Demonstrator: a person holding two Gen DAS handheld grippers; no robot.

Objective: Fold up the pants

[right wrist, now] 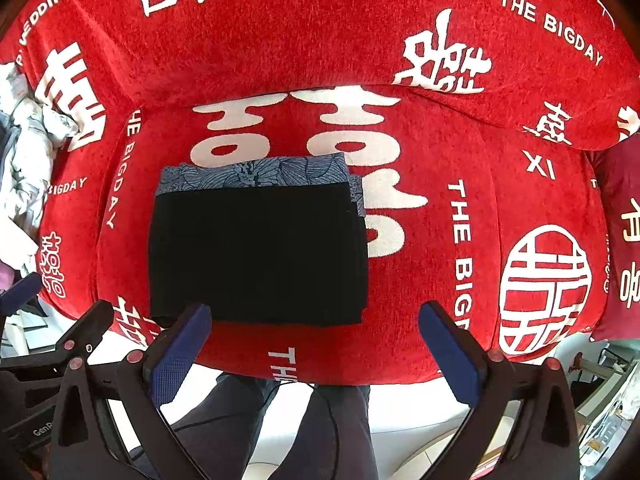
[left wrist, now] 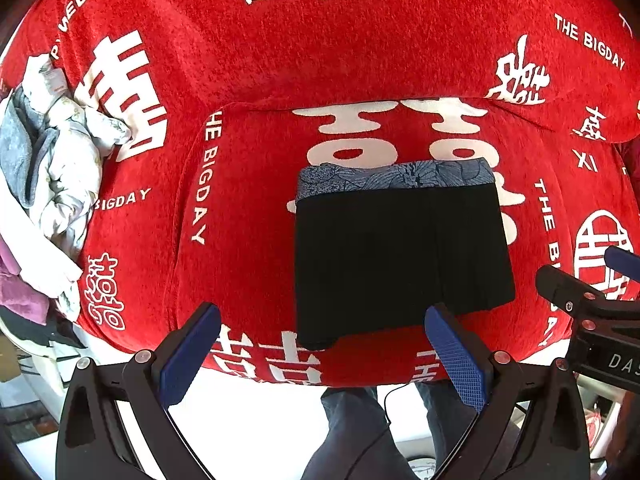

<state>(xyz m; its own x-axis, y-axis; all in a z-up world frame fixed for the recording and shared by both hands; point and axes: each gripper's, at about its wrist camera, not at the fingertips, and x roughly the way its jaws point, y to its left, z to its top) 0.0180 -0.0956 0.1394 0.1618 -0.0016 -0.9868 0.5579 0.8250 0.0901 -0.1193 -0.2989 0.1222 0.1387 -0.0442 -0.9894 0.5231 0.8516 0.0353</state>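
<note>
The black pants [left wrist: 400, 256] lie folded in a neat rectangle on the red sofa seat [left wrist: 248, 216], on top of a folded blue patterned garment [left wrist: 392, 176] whose far edge shows. They also show in the right wrist view [right wrist: 256, 256], with the blue garment [right wrist: 256, 174] behind. My left gripper [left wrist: 324, 344] is open and empty, hovering above the seat's front edge, just short of the pants. My right gripper [right wrist: 316, 340] is open and empty, near the pants' front right corner. The right gripper shows at the left view's right edge [left wrist: 580, 284].
The sofa wears a red cover with white lettering [right wrist: 440, 64]. A heap of pale and grey clothes [left wrist: 48, 168] lies on the left of the sofa. The person's legs [left wrist: 360, 432] and white floor are below the seat's front edge. A dark red cushion [right wrist: 616, 240] sits at right.
</note>
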